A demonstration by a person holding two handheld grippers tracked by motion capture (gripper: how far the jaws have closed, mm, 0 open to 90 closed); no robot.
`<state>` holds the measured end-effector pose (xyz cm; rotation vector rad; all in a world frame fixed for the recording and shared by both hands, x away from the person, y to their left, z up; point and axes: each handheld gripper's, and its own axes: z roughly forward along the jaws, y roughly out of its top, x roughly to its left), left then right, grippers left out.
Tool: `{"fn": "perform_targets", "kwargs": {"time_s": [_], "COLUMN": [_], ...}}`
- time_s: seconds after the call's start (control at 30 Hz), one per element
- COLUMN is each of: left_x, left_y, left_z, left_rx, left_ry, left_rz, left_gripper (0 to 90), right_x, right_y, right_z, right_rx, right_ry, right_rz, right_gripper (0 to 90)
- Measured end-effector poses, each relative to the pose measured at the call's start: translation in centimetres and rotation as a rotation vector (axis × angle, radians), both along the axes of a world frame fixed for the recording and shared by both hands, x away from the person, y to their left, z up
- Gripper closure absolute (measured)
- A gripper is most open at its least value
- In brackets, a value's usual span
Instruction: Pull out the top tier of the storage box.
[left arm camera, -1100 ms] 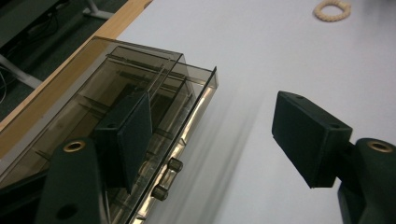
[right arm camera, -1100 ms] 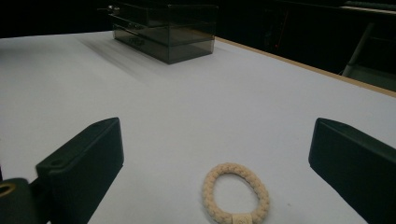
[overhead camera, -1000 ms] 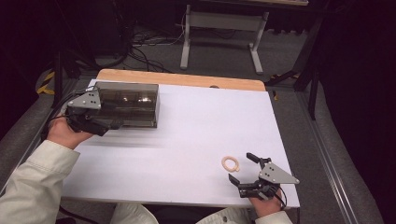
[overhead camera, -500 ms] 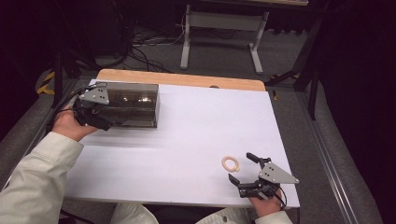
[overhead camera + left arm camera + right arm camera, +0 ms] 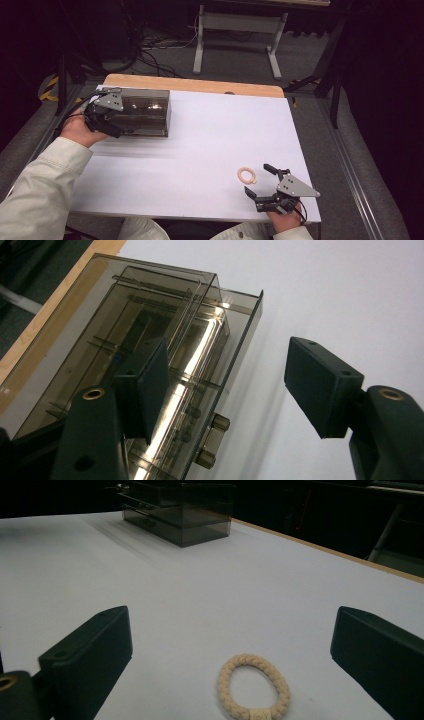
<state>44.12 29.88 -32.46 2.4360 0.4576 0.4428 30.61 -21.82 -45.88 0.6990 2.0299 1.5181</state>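
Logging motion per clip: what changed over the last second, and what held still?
The left gripper moved forward along the smoky transparent plastic drawer box, jaws open, gripping nothing. The right gripper, open, the cream braided hair tie and the box stayed put.

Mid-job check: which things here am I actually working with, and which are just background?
In play, I'd judge: smoked drawer box at the left gripper; braided hair tie between the right gripper's open jaws.
Background: metal stand, floor cables.
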Motion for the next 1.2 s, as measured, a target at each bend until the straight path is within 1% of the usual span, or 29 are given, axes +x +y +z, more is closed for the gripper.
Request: {"fn": "perform_targets", "kwargs": {"time_s": [0.1,0.13,0.23,0.27,0.33,0.43,0.63,0.7,0.77,0.83,0.87,0.97,1.0,1.07,1.1,1.2], "left_x": [0.2,0.3,0.4,0.5,0.5,0.7,1.0,1.0,1.0,1.0,1.0,1.1,1.2,1.2,1.3,1.2], "left_y": [0.0,0.0,0.0,-0.1,-0.2,-0.3,-0.2,-0.2,-0.3,-0.3,-0.4,-0.4,-0.4,-0.5,-0.5,-0.6], "left_z": [-0.1,-0.1,-0.2,-0.3,-0.5,-0.8,-1.3,-1.4,-1.6,-1.7,-1.8,-2.1,-2.2,-2.4,-2.4,-2.7], "left_rx": [0.024,0.029,0.043,0.050,0.070,0.087,0.124,0.139,0.158,0.178,0.184,0.205,0.214,0.232,0.241,0.264], "left_ry": [-0.006,0.002,0.010,0.005,0.014,0.009,0.014,0.011,0.018,0.028,0.024,0.032,0.028,0.033,0.030,0.041], "left_rz": [-0.009,-0.010,-0.017,-0.029,-0.032,-0.043,-0.052,-0.058,-0.064,-0.059,-0.062,-0.056,-0.061,-0.060,-0.066,-0.067], "left_gripper": [36.8,37.4,38.5,39.0,39.9,41.3,43.9,45.2,47.2,48.3,48.8,50.1,50.5,51.6,52.6,56.0], "right_x": [0.0,0.0,0.0,0.0,0.0,0.0,0.0,0.0,0.0,0.0,0.0,0.0,0.0,0.0,0.0,0.0], "right_y": [0.0,0.0,0.0,0.0,0.0,0.0,0.0,0.0,0.0,0.0,0.0,0.0,0.0,0.0,0.0,0.0], "right_z": [0.0,0.0,0.0,0.0,0.0,0.0,0.0,0.0,0.0,0.0,0.0,0.0,0.0,0.0,0.0,0.0], "right_rx": [-0.002,-0.002,-0.002,0.001,0.000,0.001,0.000,-0.002,-0.002,-0.003,-0.004,-0.004,-0.002,0.001,-0.002,-0.003], "right_ry": [0.000,0.000,0.000,0.001,0.000,0.000,0.000,0.000,0.003,0.000,0.000,0.001,0.000,0.003,0.002,0.002], "right_rz": [0.000,0.001,0.001,0.003,0.003,0.003,0.004,0.005,0.005,0.007,0.006,0.006,0.005,0.007,0.005,0.006], "right_gripper": [3.6,3.6,3.6,3.6,3.6,3.6,3.6,3.6,3.6,3.6,3.6,3.6,3.6,3.6,3.6,3.6]}}
